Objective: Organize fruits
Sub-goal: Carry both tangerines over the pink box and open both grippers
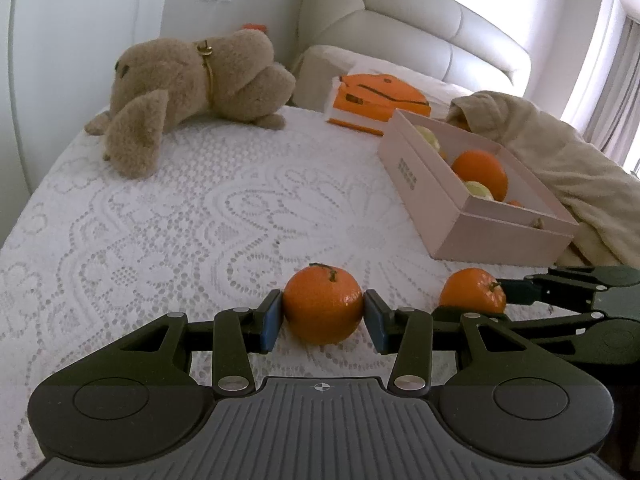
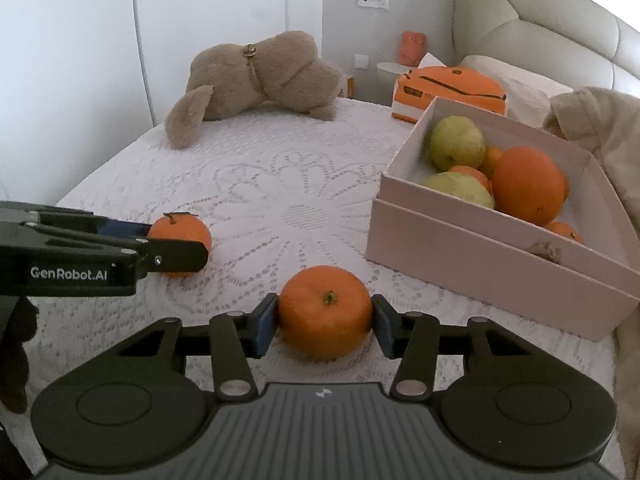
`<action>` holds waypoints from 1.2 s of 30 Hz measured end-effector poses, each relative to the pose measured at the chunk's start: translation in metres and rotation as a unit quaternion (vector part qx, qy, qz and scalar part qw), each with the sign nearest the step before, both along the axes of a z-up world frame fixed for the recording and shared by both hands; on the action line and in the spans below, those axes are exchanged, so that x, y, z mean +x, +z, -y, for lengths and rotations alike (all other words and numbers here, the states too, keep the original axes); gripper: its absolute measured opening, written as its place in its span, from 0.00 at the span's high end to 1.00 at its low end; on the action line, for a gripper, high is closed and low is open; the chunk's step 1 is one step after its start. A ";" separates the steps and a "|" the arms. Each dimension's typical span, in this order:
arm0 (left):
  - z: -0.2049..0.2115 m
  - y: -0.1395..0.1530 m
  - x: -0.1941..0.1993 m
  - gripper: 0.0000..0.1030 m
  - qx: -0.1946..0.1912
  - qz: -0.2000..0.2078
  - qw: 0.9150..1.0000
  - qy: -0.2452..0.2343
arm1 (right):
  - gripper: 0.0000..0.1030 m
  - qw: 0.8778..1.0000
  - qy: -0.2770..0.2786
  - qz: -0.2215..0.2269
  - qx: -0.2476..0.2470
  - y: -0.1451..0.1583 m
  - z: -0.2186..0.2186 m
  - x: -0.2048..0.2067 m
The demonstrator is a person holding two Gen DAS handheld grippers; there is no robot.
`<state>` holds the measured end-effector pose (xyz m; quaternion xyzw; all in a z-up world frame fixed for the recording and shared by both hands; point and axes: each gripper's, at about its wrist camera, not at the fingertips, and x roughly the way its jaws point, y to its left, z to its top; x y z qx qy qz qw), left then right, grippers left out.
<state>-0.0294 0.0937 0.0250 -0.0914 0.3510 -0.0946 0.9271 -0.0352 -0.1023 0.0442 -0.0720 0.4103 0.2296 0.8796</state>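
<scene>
Two oranges lie on the white lace bedspread (image 1: pixel 160 208) of the bed, each between the blue pads of a hand-held gripper. The left orange (image 1: pixel 323 304) sits stem up, towards the bed's near edge, and the left hand-held gripper (image 1: pixel 323 316) is clamped on it — both pads press its sides. The right orange (image 2: pixel 326 311), just beside the first and nearer the box, is held the same way by the right hand-held gripper (image 2: pixel 326 320), whose pads touch the fruit on either side.

The pale pink cardboard box (image 2: pixel 460 256) stands towards the bed's right edge, its near corner close to the right orange. It holds a large orange (image 2: pixel 528 184), two yellow-green fruits (image 2: pixel 456 142) and several small oranges (image 2: pixel 564 230), partly hidden.

Beyond the box, at the head end, lies an orange-and-white package (image 1: pixel 376 100) — against a cream pillow (image 2: pixel 516 76) and the padded headboard (image 1: pixel 420 28). A beige blanket (image 1: pixel 560 148) is bunched along the right edge, behind the box. A brown plush dog (image 1: pixel 192 80) lies near the far left corner of the bed, well apart from the fruit.
</scene>
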 end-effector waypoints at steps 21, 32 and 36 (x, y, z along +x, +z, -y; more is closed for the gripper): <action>0.113 0.113 0.118 0.52 -0.055 0.082 0.987 -0.127 | 0.53 0.975 -0.151 0.138 0.082 0.179 0.098 0.098; 0.172 0.039 0.124 0.57 0.026 0.024 0.983 -0.180 | 0.53 0.976 -0.192 0.093 0.044 0.132 0.129 0.116; 0.142 0.061 0.109 0.57 -0.013 0.070 0.987 -0.144 | 0.53 0.979 -0.188 0.075 0.036 0.113 0.122 0.120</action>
